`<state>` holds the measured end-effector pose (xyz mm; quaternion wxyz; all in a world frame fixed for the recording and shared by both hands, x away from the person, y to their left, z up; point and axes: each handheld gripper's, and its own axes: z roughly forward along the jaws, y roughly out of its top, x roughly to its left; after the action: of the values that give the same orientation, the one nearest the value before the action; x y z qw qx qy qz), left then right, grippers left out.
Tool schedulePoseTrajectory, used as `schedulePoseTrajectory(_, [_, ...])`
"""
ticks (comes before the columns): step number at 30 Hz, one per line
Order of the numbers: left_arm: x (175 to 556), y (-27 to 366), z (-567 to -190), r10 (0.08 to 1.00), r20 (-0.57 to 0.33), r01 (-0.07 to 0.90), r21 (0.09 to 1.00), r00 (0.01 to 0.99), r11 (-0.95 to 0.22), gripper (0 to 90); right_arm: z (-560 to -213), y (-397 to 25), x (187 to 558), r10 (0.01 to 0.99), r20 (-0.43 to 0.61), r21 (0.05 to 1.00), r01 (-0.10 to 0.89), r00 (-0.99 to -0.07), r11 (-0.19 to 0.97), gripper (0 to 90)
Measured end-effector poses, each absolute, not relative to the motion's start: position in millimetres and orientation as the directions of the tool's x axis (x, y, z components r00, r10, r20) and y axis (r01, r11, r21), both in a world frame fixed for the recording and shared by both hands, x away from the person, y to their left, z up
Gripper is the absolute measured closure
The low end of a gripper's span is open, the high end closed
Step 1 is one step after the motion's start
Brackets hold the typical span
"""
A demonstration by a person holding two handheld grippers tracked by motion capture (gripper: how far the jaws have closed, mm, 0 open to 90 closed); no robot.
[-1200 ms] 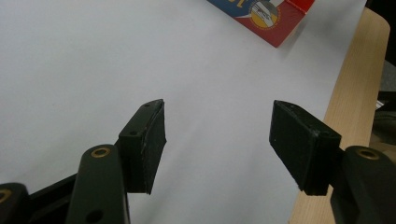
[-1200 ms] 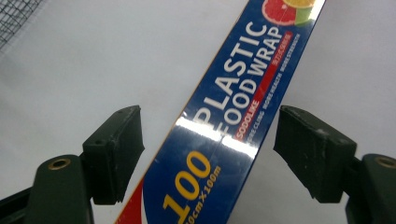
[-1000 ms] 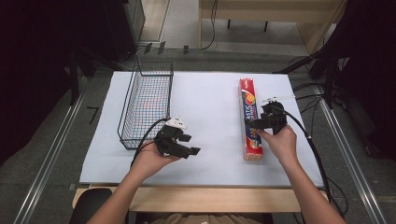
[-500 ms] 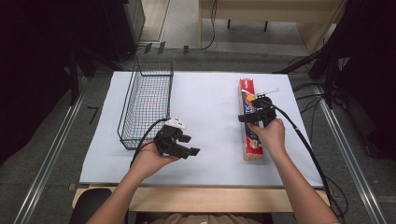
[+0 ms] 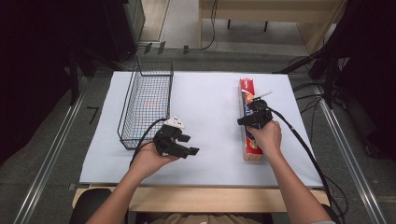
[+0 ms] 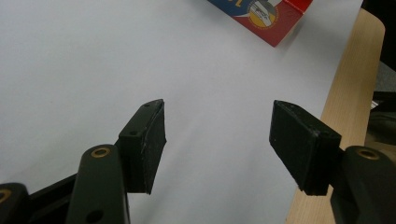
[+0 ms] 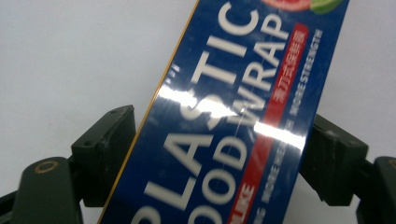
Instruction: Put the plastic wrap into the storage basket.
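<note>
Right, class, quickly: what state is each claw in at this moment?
Left claw: open, holding nothing, above the white table sheet.
Right claw: jaws astride the plastic wrap box; whether they have clamped it cannot be told.

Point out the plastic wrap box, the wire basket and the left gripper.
plastic wrap box (image 7: 233, 121): right gripper view, its blue printed top face.
wire basket (image 5: 148, 97): high view, its mesh floor.
left gripper (image 6: 217, 144): left gripper view, midway between its fingertips.

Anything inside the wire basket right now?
Through the mesh of the wire basket in the high view, just the white table cover shows; nothing lies inside. The plastic wrap box still lies on the table between the right gripper's jaws.
</note>
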<state>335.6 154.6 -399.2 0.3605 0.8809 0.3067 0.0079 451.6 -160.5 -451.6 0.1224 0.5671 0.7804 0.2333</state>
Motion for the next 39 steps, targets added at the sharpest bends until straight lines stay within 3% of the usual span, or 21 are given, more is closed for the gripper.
schedulePoseTrajectory(8, [334.9,153.3,-399.7,0.543,-0.204,0.533,0.635,0.814,-0.560,36.7,-455.5,-164.8,445.7,0.941,0.150,0.439,0.873,-0.302,0.210,22.3])
schedulePoseTrajectory(23, [335.4,156.3,-398.0,0.553,-0.196,0.532,0.642,0.810,-0.551,36.8,-446.6,-164.5,444.1,0.925,0.063,0.425,0.848,-0.376,0.316,40.4])
schedulePoseTrajectory(25, [335.9,157.6,-397.9,0.553,-0.197,0.532,0.644,0.810,-0.550,36.8,-445.4,-166.2,443.5,0.914,0.016,0.426,0.830,-0.405,0.361,41.3])
schedulePoseTrajectory(39, [336.8,161.5,-395.8,0.560,-0.195,0.534,0.648,0.805,-0.543,36.7,-422.6,-186.5,443.6,0.897,0.125,0.474,0.820,-0.425,0.322,41.2])
